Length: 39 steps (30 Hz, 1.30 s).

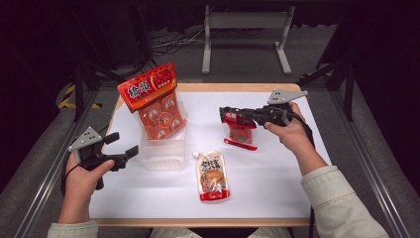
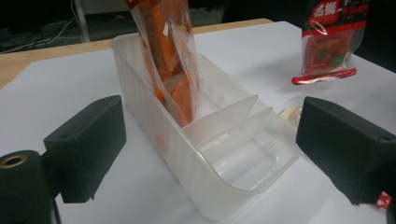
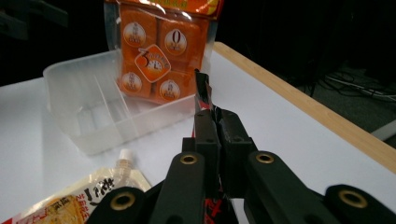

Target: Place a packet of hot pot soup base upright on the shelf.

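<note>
My right gripper (image 1: 224, 114) (image 3: 213, 120) is shut on the top edge of a small red snack packet (image 1: 240, 132) (image 3: 203, 91). The packet hangs just above the white table (image 1: 277, 173), right of centre, and it also shows in the left gripper view (image 2: 330, 42). A clear plastic bin (image 1: 163, 151) (image 2: 210, 158) (image 3: 88, 112) with thin dividers stands left of centre. A tall orange snack bag (image 1: 153, 101) (image 2: 170, 60) (image 3: 159, 46) stands upright in the bin's far end. My left gripper (image 1: 125, 144) (image 2: 212, 140) is open just left of the bin, with nothing between its jaws.
A spouted food pouch (image 1: 213, 176) (image 3: 70, 200) lies flat in front of the bin, near the table's middle. The table's wooden edge (image 1: 198, 221) runs along the front. A metal stand (image 1: 245, 34) and cables lie on the floor beyond the table.
</note>
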Available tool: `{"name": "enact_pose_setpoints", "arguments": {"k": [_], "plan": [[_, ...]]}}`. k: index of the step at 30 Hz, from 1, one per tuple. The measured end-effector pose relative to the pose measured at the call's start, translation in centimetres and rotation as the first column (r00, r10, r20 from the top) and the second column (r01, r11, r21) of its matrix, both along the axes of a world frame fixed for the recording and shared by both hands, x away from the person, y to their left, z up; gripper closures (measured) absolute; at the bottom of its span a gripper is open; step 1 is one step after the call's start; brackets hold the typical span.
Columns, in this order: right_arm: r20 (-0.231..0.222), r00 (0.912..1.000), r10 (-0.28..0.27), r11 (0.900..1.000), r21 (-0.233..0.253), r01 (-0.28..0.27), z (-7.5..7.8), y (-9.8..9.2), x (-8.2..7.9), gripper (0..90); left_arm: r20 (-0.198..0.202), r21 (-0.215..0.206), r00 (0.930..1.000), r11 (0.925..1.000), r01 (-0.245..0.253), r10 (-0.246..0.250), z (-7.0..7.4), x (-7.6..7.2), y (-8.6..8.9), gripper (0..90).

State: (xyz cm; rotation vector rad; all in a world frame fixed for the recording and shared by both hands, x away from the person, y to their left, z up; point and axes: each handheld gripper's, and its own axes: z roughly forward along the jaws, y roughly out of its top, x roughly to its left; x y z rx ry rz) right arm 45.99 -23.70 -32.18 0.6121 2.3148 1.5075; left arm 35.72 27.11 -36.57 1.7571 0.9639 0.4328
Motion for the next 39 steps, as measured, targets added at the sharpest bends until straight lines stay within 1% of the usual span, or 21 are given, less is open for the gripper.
{"name": "enact_pose_setpoints", "arguments": {"k": [2, 6, 9, 13, 18, 22, 23, 25, 31, 34, 39], "plan": [[0.013, 0.9999, 0.005, 1.0, 0.015, -0.005, 0.4, 0.0, -0.2, 87.7, 0.0, 0.001, 1.0, 1.0, 0.001, -0.001, 0.0, 0.0, 0.1, 9.1], [0.037, 0.9993, 0.007, 1.0, 0.018, -0.008, 0.9, 0.0, -0.6, 87.7, 0.001, -0.002, 1.0, 1.0, 0.006, -0.006, 0.1, 0.1, 0.1, 8.9], [0.056, 0.9983, 0.016, 1.0, 0.018, -0.017, 1.4, 0.2, -0.9, 87.7, -0.006, -0.003, 0.9997, 0.9998, 0.022, -0.022, 0.1, 0.2, 0.0, 8.4], [0.061, 0.9976, 0.034, 0.999, 0.034, -0.036, 1.8, 0.5, -1.1, 87.7, -0.01, 0.0, 0.9989, 0.9989, 0.047, -0.047, 0.1, 0.3, 0.0, 6.0], [0.07, 0.9965, 0.046, 0.998, 0.041, -0.049, 2.2, 0.9, -1.3, 87.7, -0.009, -0.001, 0.9987, 0.9988, 0.05, -0.05, 0.2, 0.3, 0.0, 4.9], [0.083, 0.995, 0.055, 0.998, 0.039, -0.059, 2.6, 1.4, -1.4, 87.7, -0.013, 0.003, 0.9978, 0.9979, 0.065, -0.065, 0.2, 0.2, 0.1, 3.5], [0.092, 0.9939, 0.06, 0.997, 0.039, -0.063, 2.8, 1.6, -1.3, 87.7, -0.013, 0.002, 0.9978, 0.9979, 0.065, -0.065, 0.2, 0.2, 0.1, 3.5], [0.092, 0.994, 0.059, 0.997, 0.04, -0.063, 2.9, 1.7, -1.3, 87.7, -0.016, 0.005, 0.9979, 0.998, 0.063, -0.063, 0.2, 0.2, 0.2, 3.5], [0.106, 0.9914, 0.076, 0.996, 0.042, -0.081, 3.6, 2.8, -1.3, 87.7, -0.008, 0.001, 0.998, 0.998, 0.063, -0.063, 0.3, 0.3, 0.2, 3.4], [0.111, 0.9904, 0.083, 0.995, 0.042, -0.088, 3.8, 3.3, -1.3, 87.7, -0.009, 0.005, 0.9978, 0.9978, 0.066, -0.066, 0.3, 0.3, 0.2, 3.4], [0.12, 0.9873, 0.105, 0.993, 0.042, -0.11, 4.2, 4.8, -1.1, 87.7, -0.008, 0.002, 0.9979, 0.9979, 0.065, -0.065, 0.3, 0.1, 0.3, 3.3]]}}
